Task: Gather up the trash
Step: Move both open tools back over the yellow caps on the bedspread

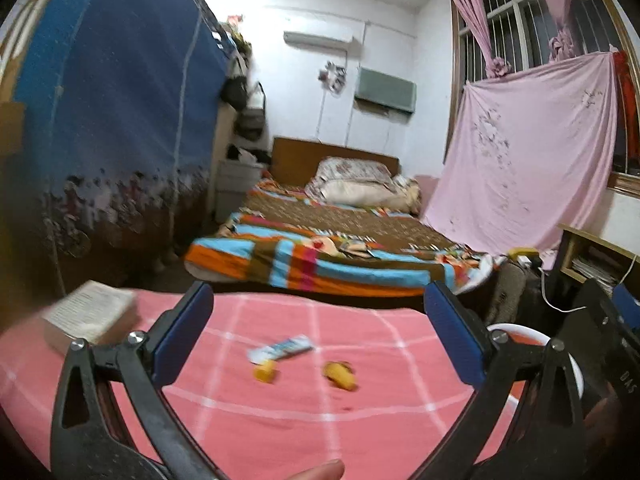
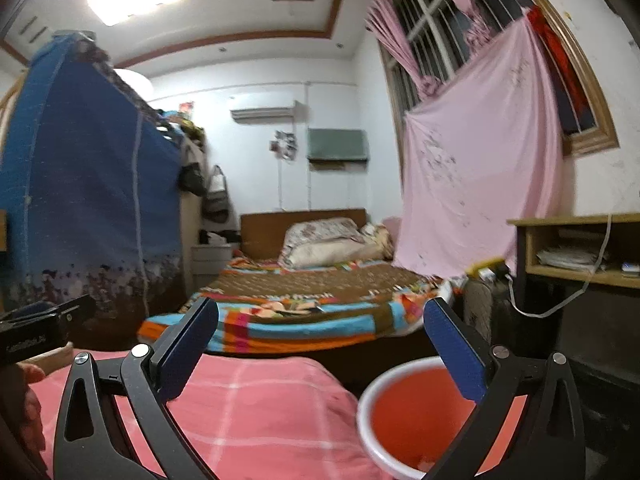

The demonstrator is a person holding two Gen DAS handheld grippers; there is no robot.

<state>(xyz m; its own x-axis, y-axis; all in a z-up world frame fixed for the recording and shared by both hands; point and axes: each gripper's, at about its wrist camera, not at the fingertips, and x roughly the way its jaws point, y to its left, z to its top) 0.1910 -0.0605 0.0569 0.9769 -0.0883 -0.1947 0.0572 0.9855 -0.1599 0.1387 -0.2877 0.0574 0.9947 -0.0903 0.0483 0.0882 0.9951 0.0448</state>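
1. A bed [image 1: 320, 248] with a bright striped and brown cover fills the back of the room, pillows piled against its wooden headboard.
2. A blue cloth [image 1: 120, 100] with a flowered lower border hangs tall on the left; a pink sheet [image 1: 528, 152] is draped from the barred window on the right.
3. In front lies the surface [image 1: 280, 420], spread with a pink cloth crossed by white lines.
4. A red bucket [image 2: 404, 412] with a white rim stands just beside the right edge of the surface; the right wrist view looks down into it, and a small pale scrap may lie at its bottom, too blurred to be sure.
5. An open book [image 1: 90, 314] rests at the far left corner of the surface.
6. The left gripper [image 1: 320, 336] hovers over the surface with its blue-padded fingers [image 1: 184, 336] spread wide and nothing between them.
7. The right gripper [image 2: 320, 348] is level near the bucket, its fingers [image 2: 456, 352] likewise wide apart and empty; the right pad overlaps the bucket rim in that view.
8. A small white and blue wrapper [image 1: 280, 348] lies near the middle of the surface.
9. Two yellow scraps of trash lie near it: one yellow piece [image 1: 266, 372] just below the wrapper, another yellow scrap [image 1: 340, 376] a little to the right, apart from both.
10. A fingertip [image 1: 320, 470] of the person shows at the bottom edge of the left wrist view.
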